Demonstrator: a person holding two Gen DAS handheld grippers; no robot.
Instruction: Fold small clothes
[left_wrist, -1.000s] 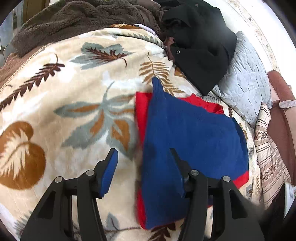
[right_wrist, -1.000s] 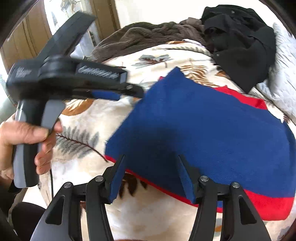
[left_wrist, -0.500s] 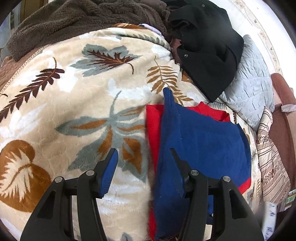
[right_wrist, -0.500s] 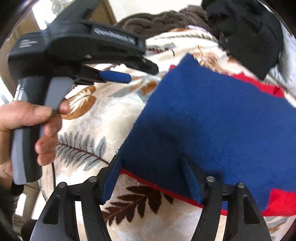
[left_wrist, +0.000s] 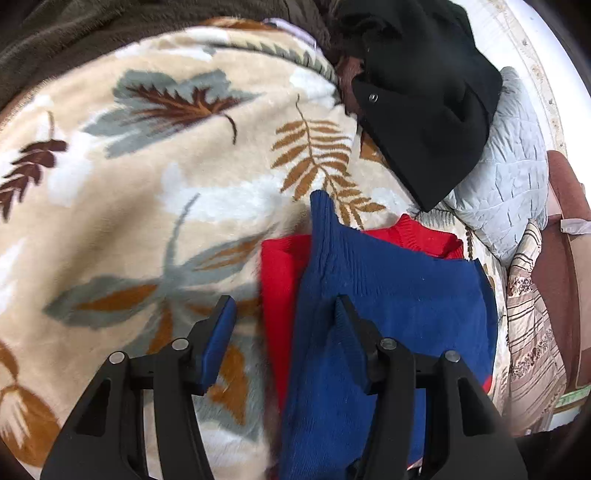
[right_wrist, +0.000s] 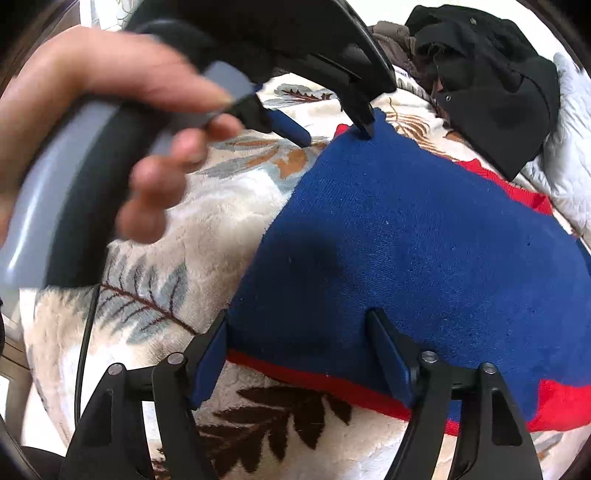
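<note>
Closing in since a second ago, your left gripper (left_wrist: 282, 325) and right gripper (right_wrist: 299, 354), jaws wide, now straddle the blue-and-red garment's (right_wrist: 406, 240) edges on the leaf-print blanket (left_wrist: 147, 203); grasping looks imminent.

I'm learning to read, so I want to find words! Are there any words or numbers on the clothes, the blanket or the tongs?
There are no words or numbers that can be read here.
Blue and red sweater: plain knit, no label showing.
Leaf blanket: only leaf pictures.
Black jacket: a snap button, no writing.
Left tongs, seen from the right camera: too blurred to show any writing.
</note>
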